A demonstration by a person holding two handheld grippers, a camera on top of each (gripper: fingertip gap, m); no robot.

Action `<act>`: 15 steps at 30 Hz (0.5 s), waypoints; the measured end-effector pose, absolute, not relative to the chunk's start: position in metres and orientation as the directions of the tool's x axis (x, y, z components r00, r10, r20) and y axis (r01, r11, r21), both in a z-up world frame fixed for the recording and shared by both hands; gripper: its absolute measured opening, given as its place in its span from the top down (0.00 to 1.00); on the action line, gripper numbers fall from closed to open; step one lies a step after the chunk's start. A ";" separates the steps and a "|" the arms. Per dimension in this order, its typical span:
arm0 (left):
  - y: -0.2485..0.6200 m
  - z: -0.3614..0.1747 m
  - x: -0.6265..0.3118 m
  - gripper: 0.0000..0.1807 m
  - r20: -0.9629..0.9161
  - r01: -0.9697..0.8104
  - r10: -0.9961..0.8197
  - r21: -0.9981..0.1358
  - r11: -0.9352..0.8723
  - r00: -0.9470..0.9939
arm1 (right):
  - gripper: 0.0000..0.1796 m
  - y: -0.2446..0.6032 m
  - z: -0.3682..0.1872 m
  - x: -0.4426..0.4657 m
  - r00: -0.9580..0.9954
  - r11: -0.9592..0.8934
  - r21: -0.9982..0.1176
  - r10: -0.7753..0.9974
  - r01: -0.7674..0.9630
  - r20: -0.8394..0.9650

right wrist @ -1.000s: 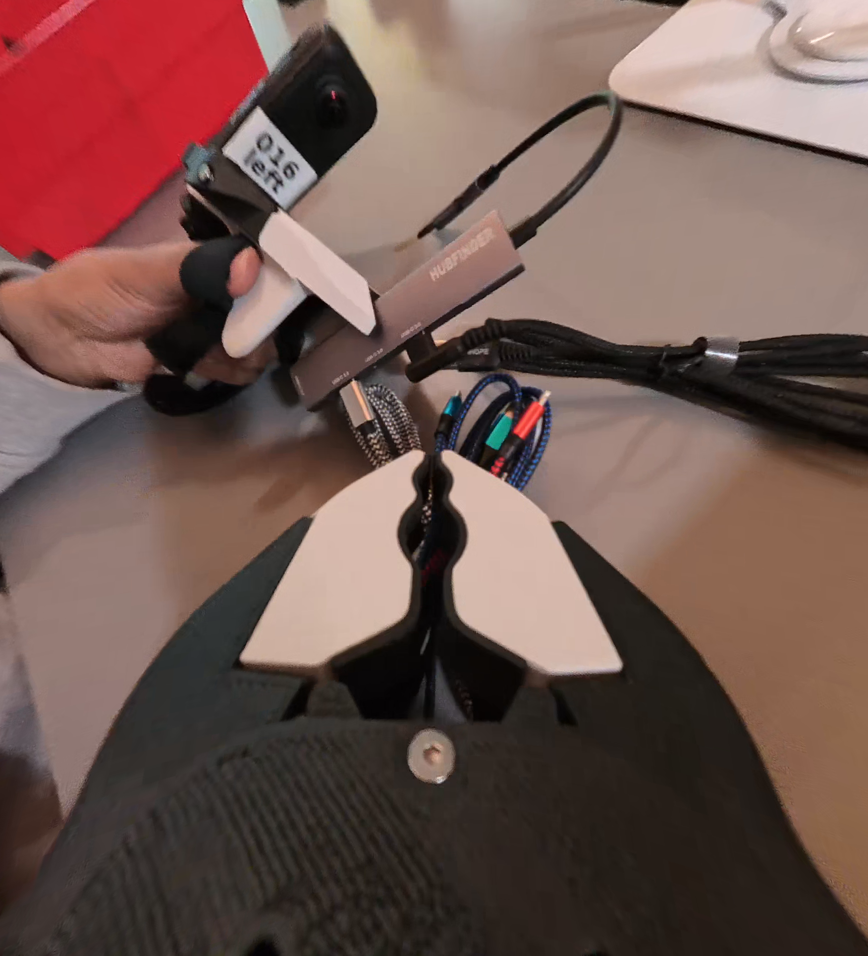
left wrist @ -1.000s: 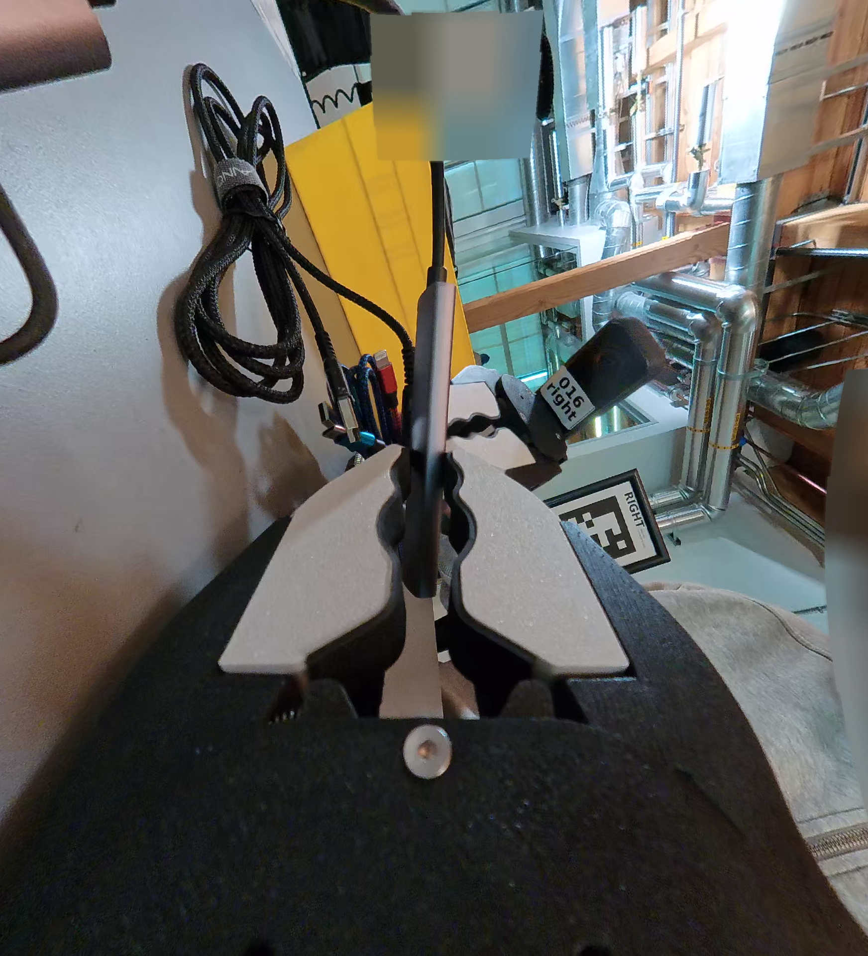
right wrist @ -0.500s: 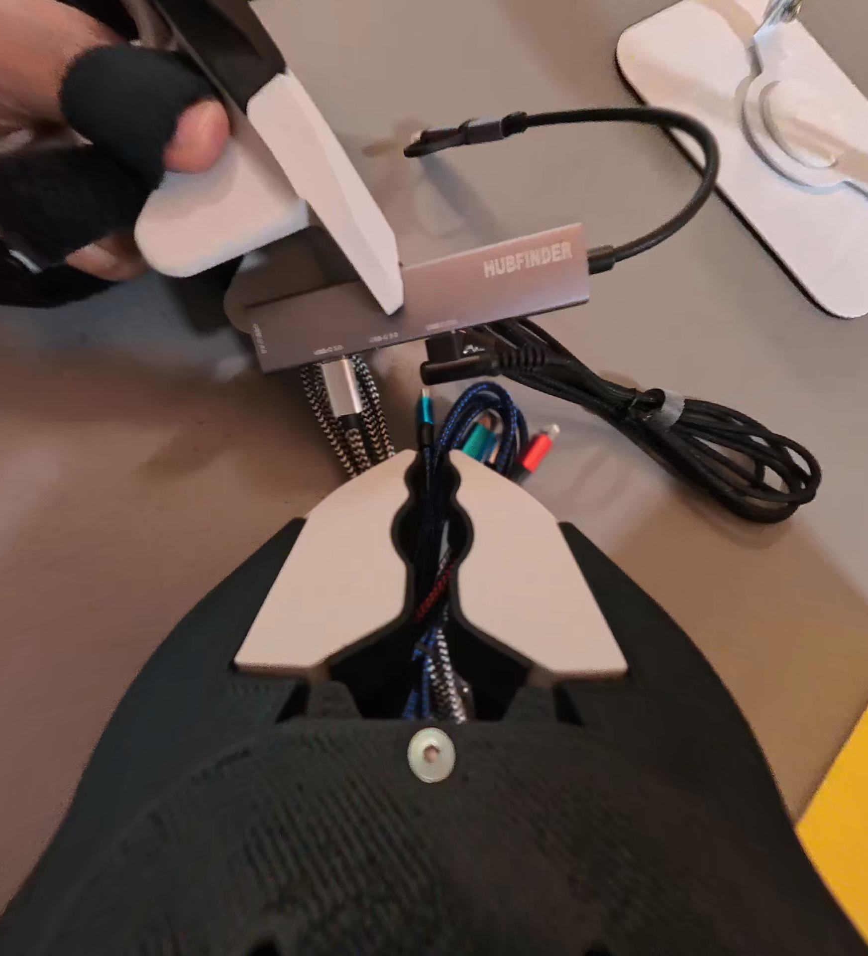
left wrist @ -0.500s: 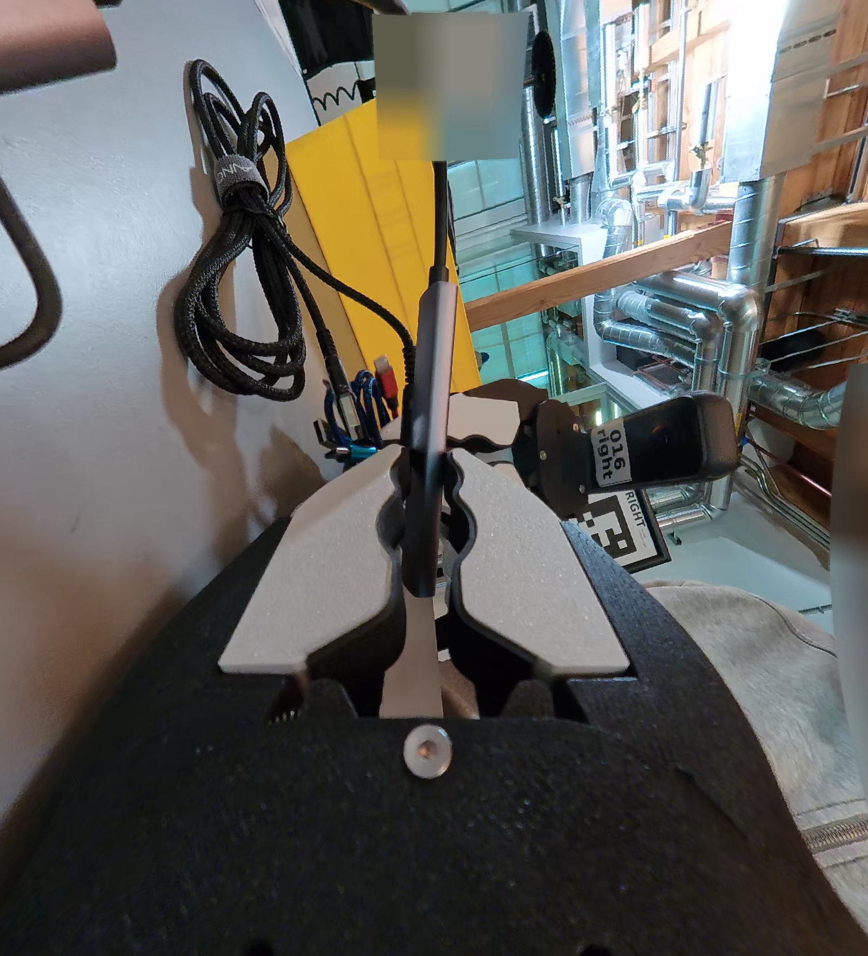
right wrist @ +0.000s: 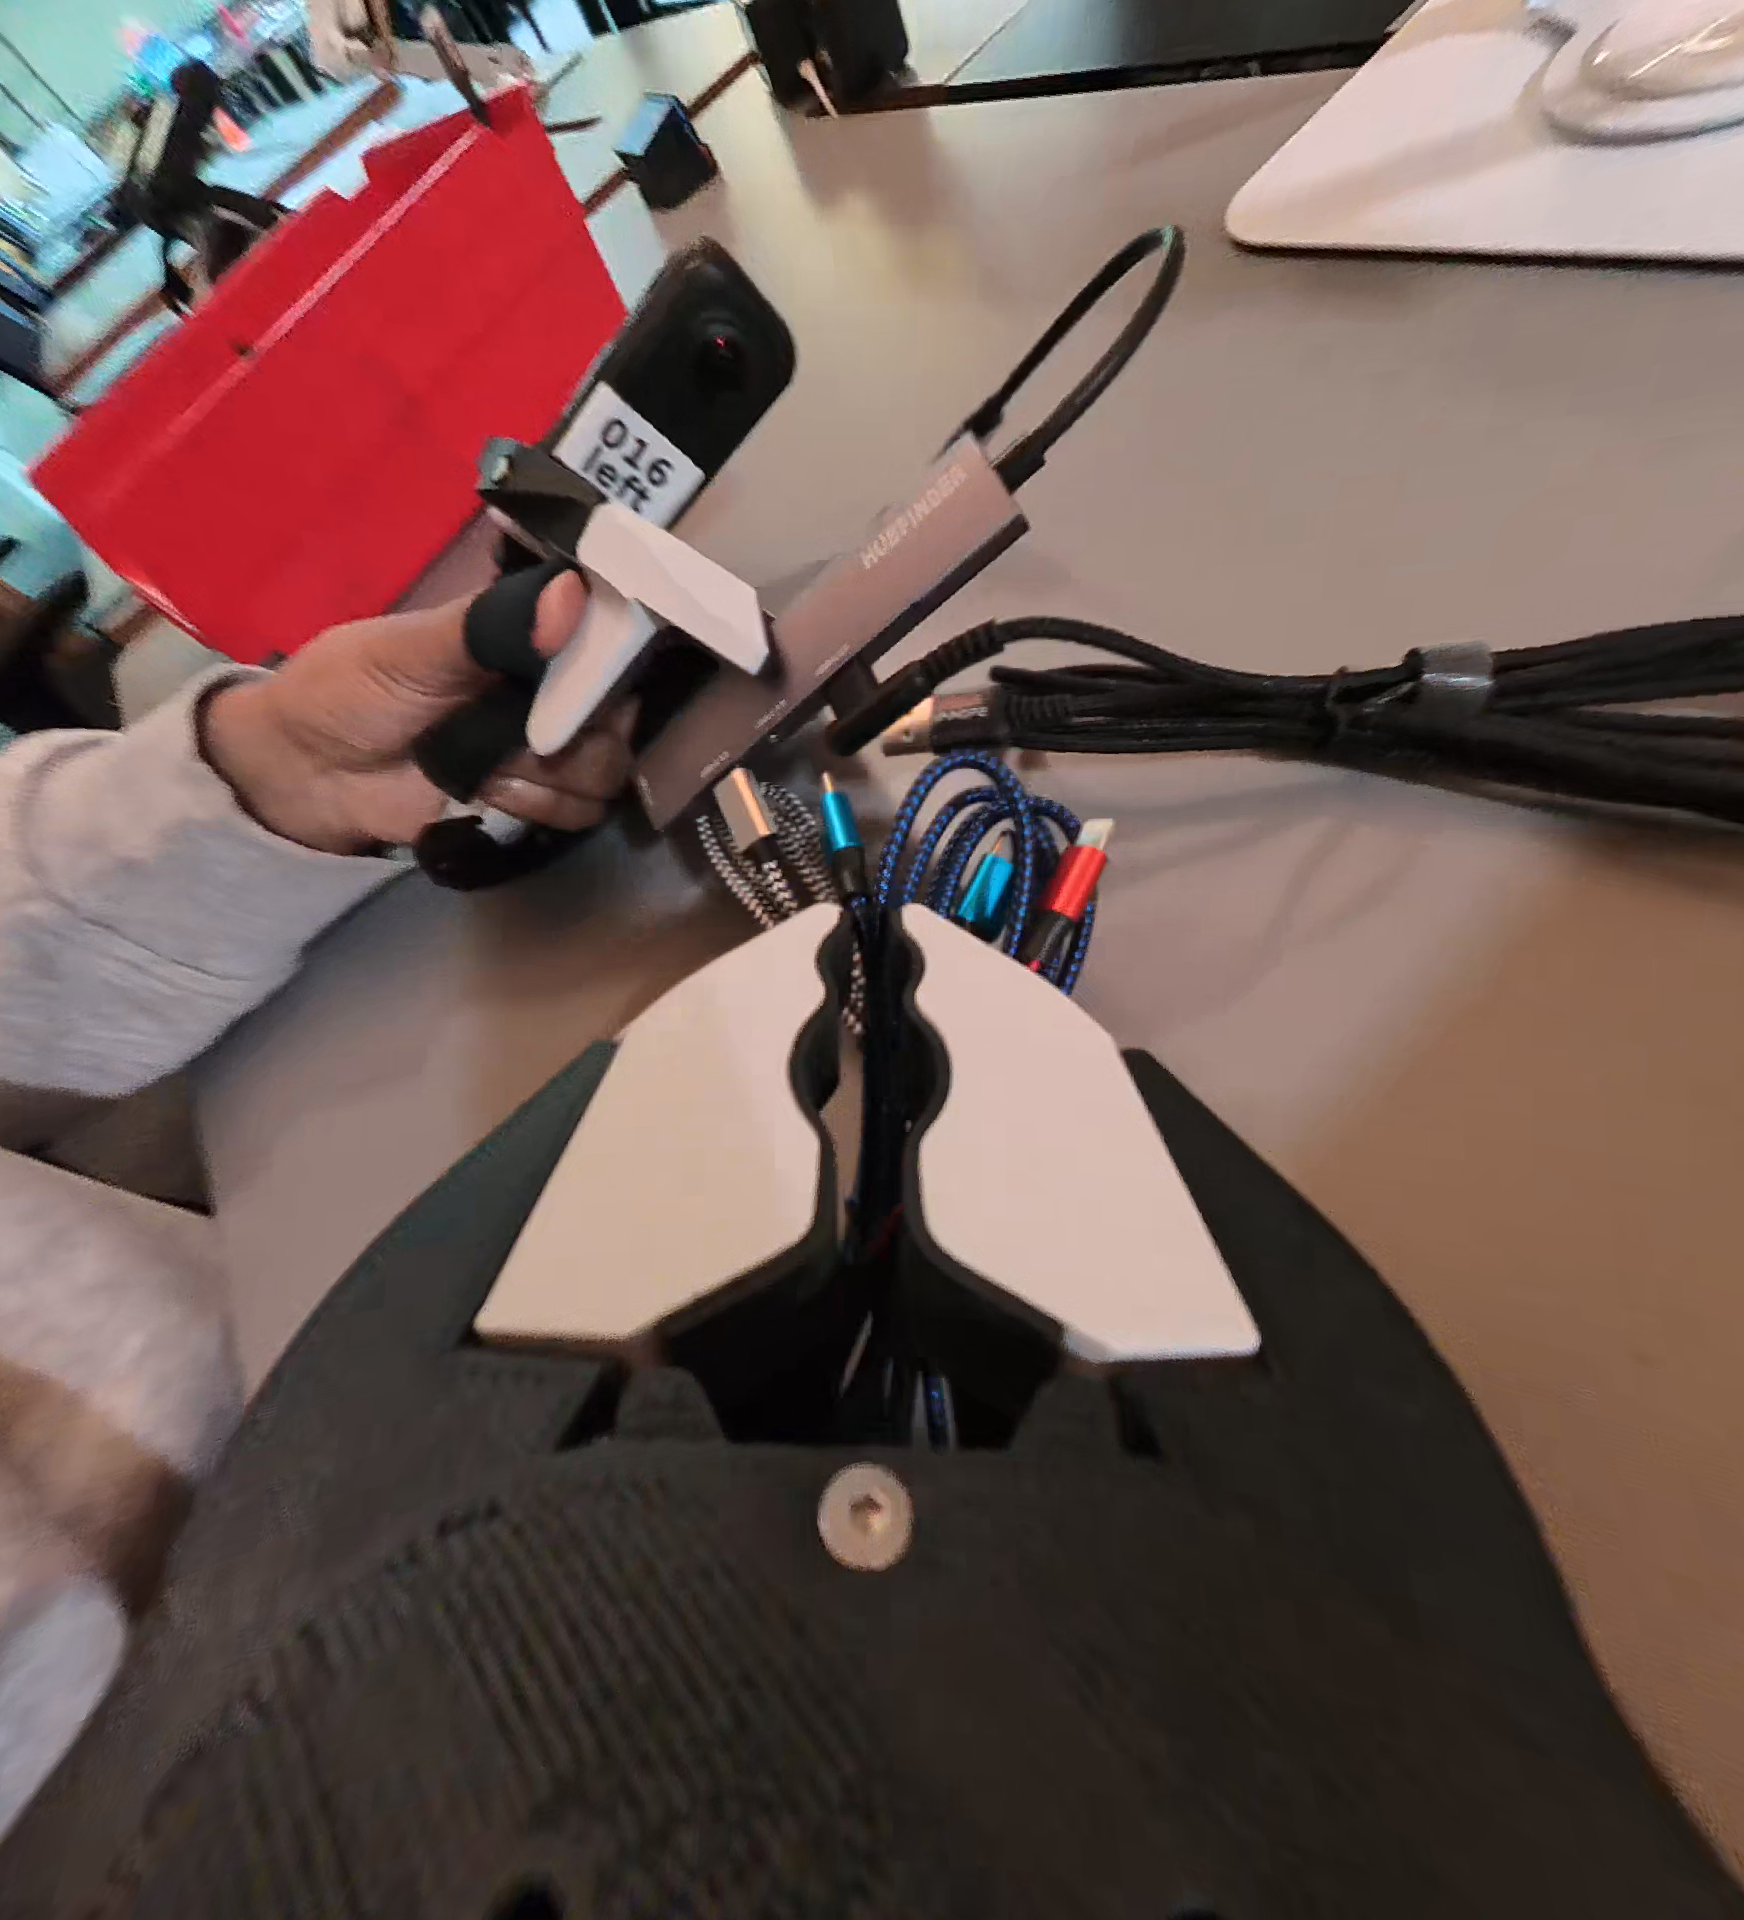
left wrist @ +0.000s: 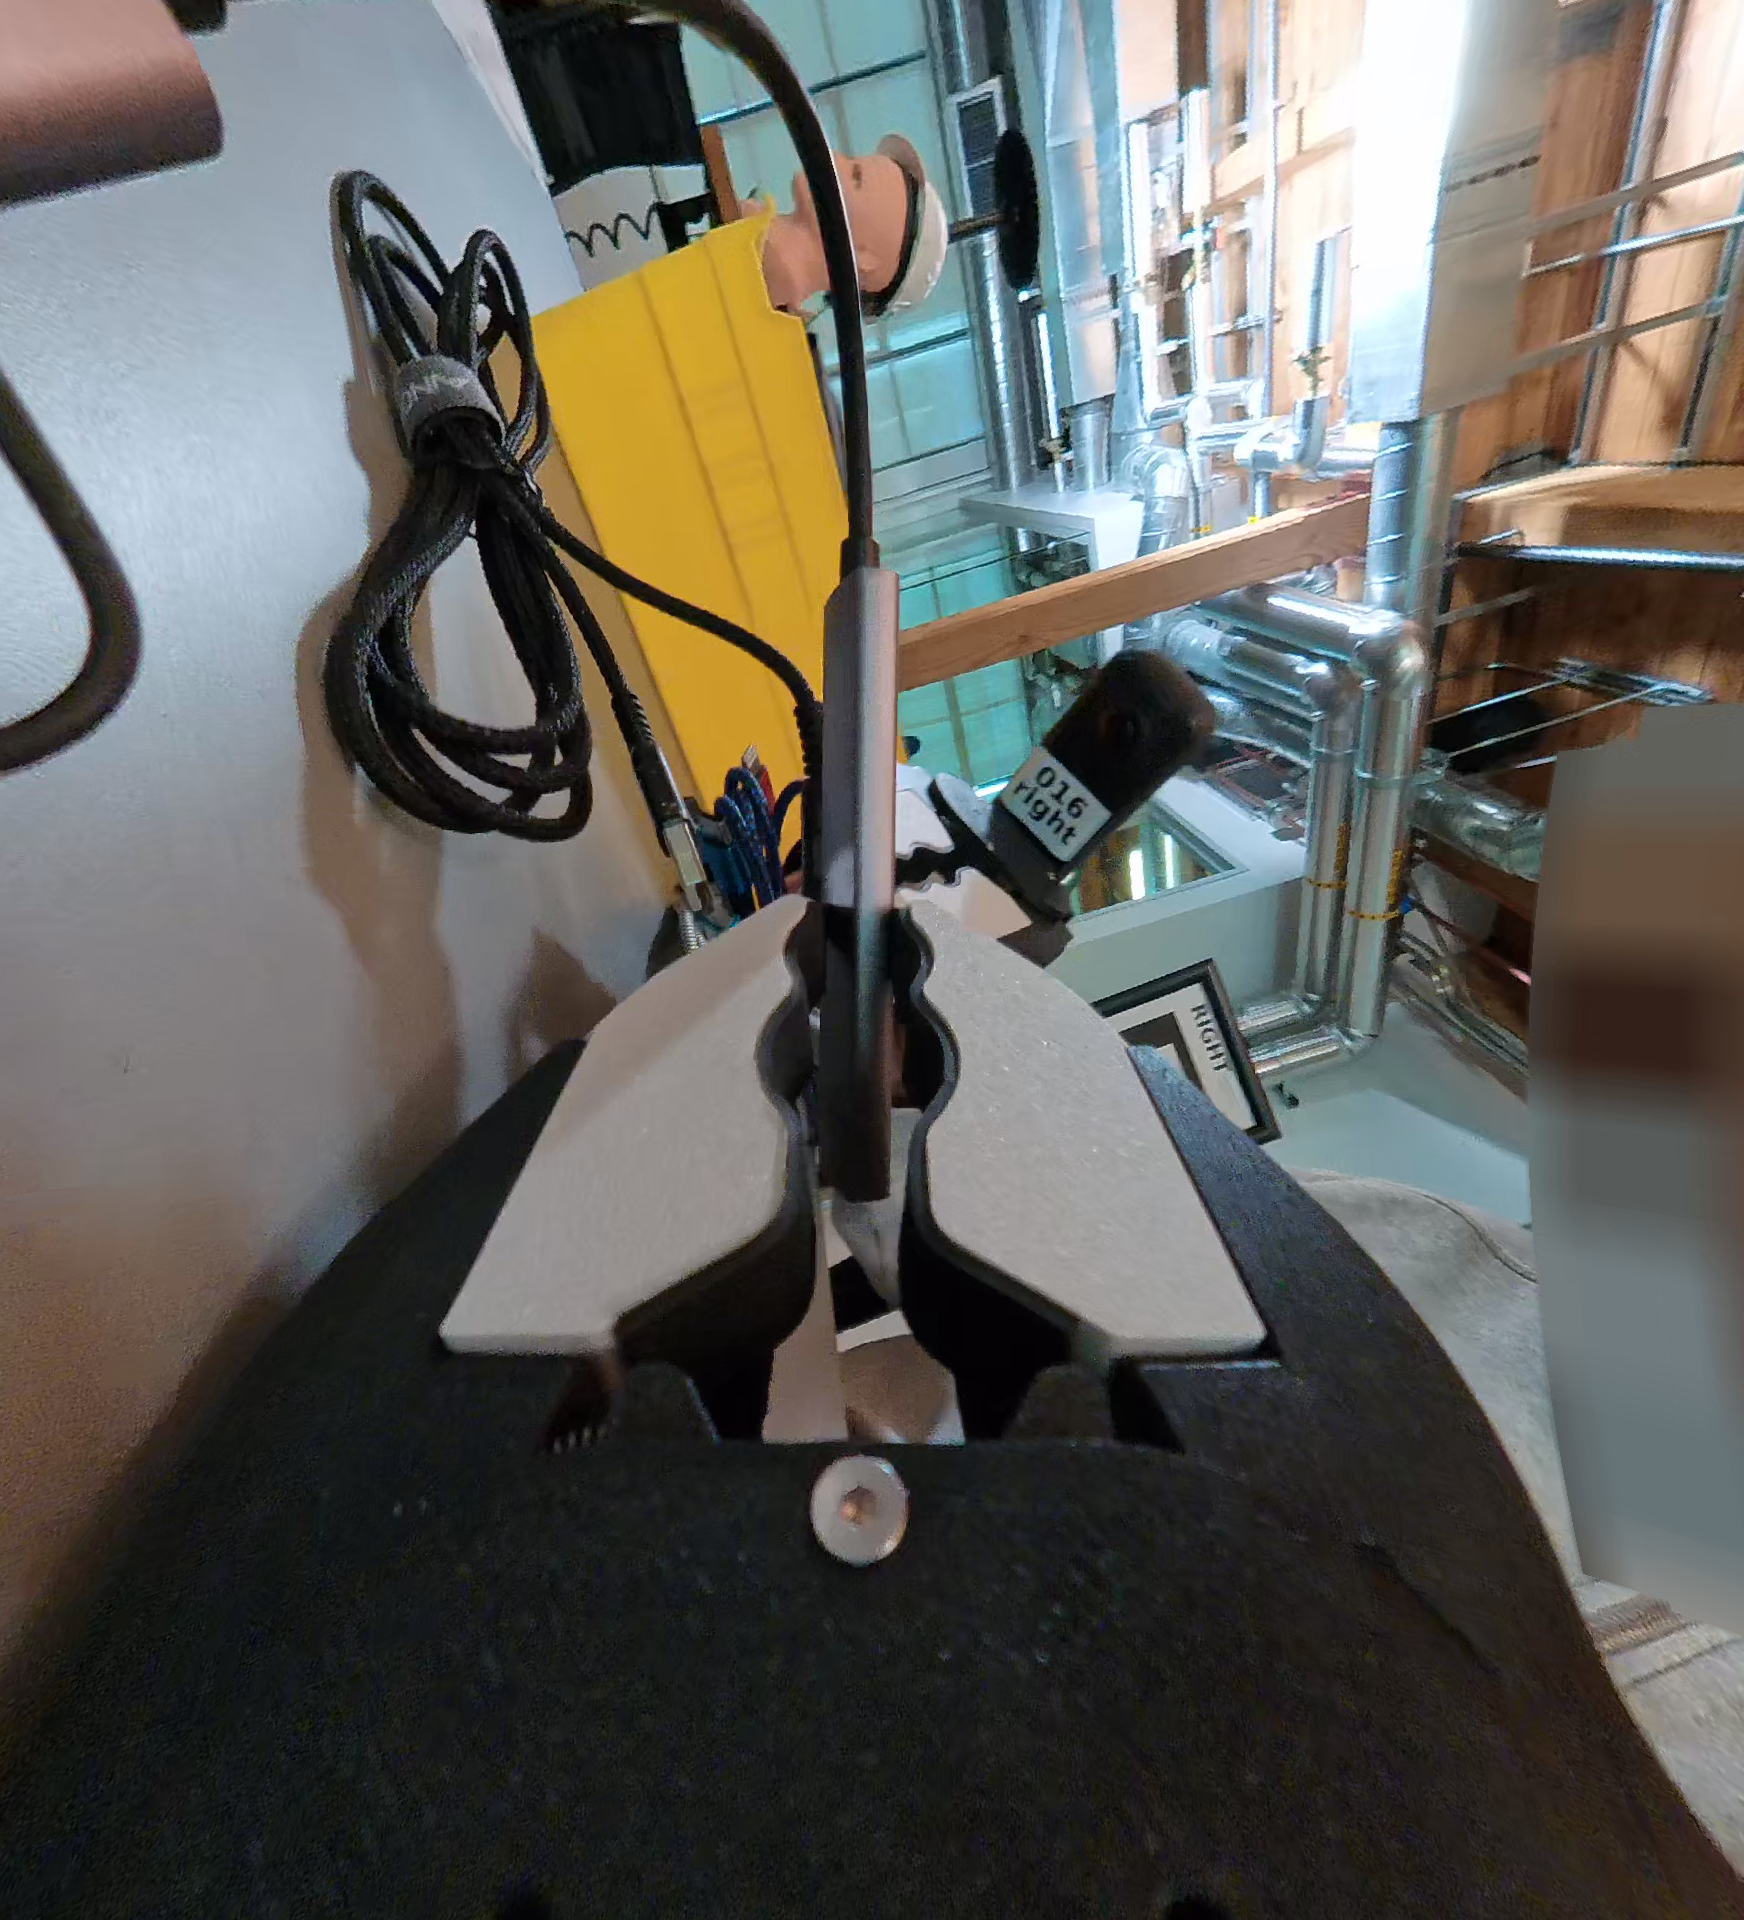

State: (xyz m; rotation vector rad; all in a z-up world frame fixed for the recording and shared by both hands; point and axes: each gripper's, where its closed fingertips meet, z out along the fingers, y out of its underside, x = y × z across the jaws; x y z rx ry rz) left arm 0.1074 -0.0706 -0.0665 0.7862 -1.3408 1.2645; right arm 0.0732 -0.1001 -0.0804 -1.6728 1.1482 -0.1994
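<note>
My left gripper is shut on a grey USB hub, held edge-on above the table. In the right wrist view the hub sticks out of the left gripper, held by a person's hand. A black-and-white braided cable and a black plug sit in its ports. My right gripper is shut on a blue braided cable. The cable's teal plug points up at the hub's port side, a short gap below it.
A bundled black cable lies on the grey table, right of the hub. The blue cable's spare teal and red plugs hang beside my right fingers. A red box stands far left, a white mouse pad far right, a yellow box beyond.
My right gripper has swung back and tilted lower with the blue cable, so the teal plug sits slightly farther from the hub's ports. The left gripper keeps its hold on the hub.
</note>
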 end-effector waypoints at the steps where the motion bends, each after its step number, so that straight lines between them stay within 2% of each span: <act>1: -0.070 -0.065 0.108 0.93 0.959 -0.950 0.216 -0.230 0.211 -0.184 | 0.97 -0.097 -0.079 0.072 0.530 0.027 -0.807 -0.741 -0.590 -0.412; 6: -0.067 -0.056 0.107 0.93 0.948 -0.961 0.291 -0.190 0.201 -0.127 | 0.97 -0.083 -0.077 0.072 0.520 0.127 -0.762 -0.659 -0.635 -0.543; 11: -0.066 -0.051 0.102 0.93 0.933 -0.957 0.339 -0.199 0.209 -0.120 | 0.97 -0.087 -0.069 0.073 0.453 0.323 -0.643 -0.498 -0.694 -0.739; 15: -0.066 -0.048 0.100 0.93 0.926 -0.955 0.358 -0.204 0.214 -0.118 | 0.97 -0.085 -0.070 0.070 0.424 0.373 -0.587 -0.434 -0.718 -0.795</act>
